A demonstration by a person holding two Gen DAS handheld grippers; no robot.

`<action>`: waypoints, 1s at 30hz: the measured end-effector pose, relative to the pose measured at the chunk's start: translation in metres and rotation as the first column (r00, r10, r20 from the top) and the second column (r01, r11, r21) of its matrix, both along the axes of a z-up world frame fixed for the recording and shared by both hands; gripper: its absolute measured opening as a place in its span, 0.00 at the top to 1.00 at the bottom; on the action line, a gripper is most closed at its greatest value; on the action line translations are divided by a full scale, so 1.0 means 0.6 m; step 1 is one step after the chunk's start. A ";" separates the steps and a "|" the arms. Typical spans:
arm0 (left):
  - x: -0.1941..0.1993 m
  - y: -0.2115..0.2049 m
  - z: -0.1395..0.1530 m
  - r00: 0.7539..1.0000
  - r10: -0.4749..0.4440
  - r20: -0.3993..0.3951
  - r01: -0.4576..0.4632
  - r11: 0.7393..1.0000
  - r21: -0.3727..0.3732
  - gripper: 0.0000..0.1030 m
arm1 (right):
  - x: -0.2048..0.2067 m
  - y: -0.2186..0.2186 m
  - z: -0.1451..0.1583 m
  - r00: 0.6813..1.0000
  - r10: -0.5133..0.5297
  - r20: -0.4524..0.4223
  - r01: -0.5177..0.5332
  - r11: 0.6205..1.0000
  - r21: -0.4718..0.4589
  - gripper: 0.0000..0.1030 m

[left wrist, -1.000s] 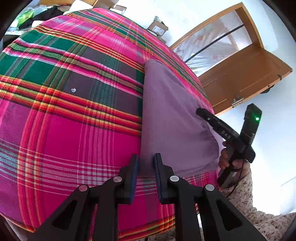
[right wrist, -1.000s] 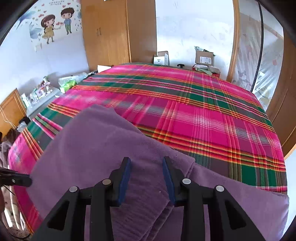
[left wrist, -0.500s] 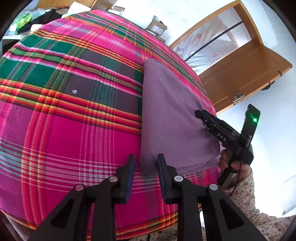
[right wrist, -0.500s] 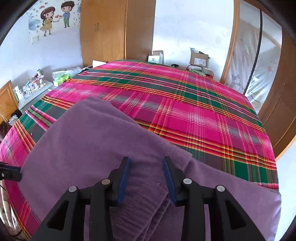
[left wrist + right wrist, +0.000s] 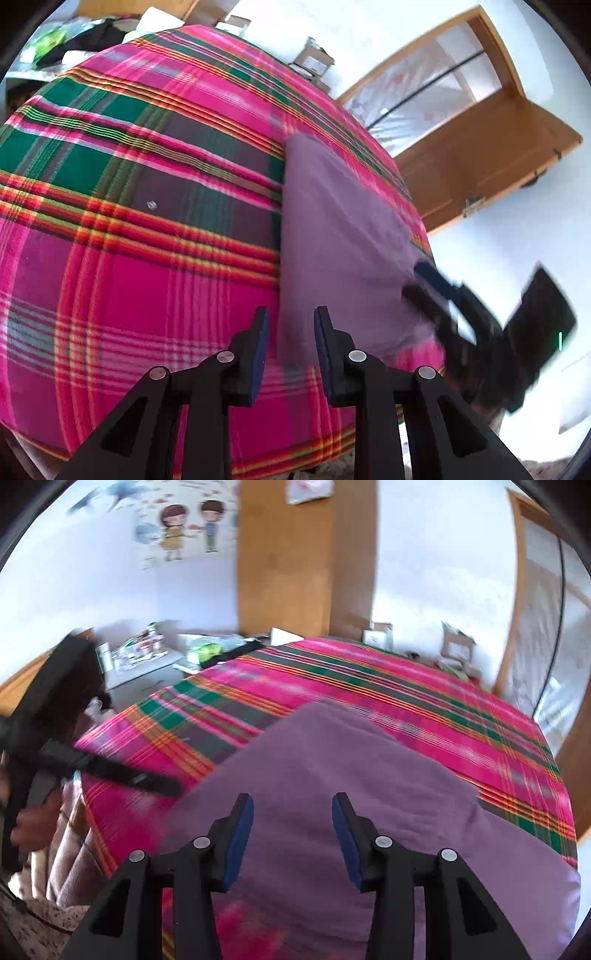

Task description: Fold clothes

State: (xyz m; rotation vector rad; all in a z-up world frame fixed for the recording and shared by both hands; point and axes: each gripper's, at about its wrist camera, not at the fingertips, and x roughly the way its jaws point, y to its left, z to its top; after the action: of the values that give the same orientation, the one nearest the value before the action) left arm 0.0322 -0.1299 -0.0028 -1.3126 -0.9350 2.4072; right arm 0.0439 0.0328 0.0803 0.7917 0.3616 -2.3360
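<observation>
1. Purple folded cloth (image 5: 343, 251) lies on the bed (image 5: 129, 280), along the side nearest the person, its long left edge straight against the plaid.
2. Plaid bedcover in pink, green and orange is bare over the whole far and left part, with only a tiny pale speck (image 5: 151, 205) on it.
3. Left tongs (image 5: 288, 347) hover at the cloth's near corner; their jaws stand a little apart with the cloth's edge seen between them, and the pads do not press on it.
4. Right tongs (image 5: 291, 834) hang over the middle of the cloth (image 5: 351, 775). Their jaws have just been opening and now stand wide, with nothing gripped between them.
5. In the left wrist view the right tongs (image 5: 439, 295) are blurred at the cloth's right edge, near the bed's border.
6. In the right wrist view the left tongs (image 5: 155, 782) reach in over the bed's corner, held by a hand (image 5: 29, 823) above a speckled sleeve (image 5: 44, 915).
7. Beyond the bed stand a wooden wardrobe (image 5: 288, 554), cardboard boxes (image 5: 458, 646) against a white wall, and a low cluttered cabinet (image 5: 147, 664).
8. A wooden door (image 5: 480, 155) stands open to the right of the bed.
</observation>
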 end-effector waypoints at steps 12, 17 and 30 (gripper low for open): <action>-0.048 -0.010 -0.007 0.995 -0.052 0.081 0.049 0.998 0.032 0.75 | 0.045 -0.092 -0.053 0.989 0.130 0.068 -0.134 0.990 0.054 0.41; -0.065 0.000 -0.010 0.990 -0.104 0.099 0.100 0.994 0.042 0.75 | 0.061 -0.107 -0.064 0.992 0.129 0.013 -0.130 0.986 0.109 0.40; -0.100 0.019 0.009 0.974 -0.213 0.082 0.197 0.965 0.174 0.75 | 0.060 -0.131 -0.078 0.995 0.012 -0.096 0.009 0.975 0.220 0.40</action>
State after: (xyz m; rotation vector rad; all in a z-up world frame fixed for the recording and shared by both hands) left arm -0.0278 -0.1185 0.0029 -1.4034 -0.9501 2.0796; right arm 0.0798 -0.0460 0.0332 0.7814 0.6735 -2.3653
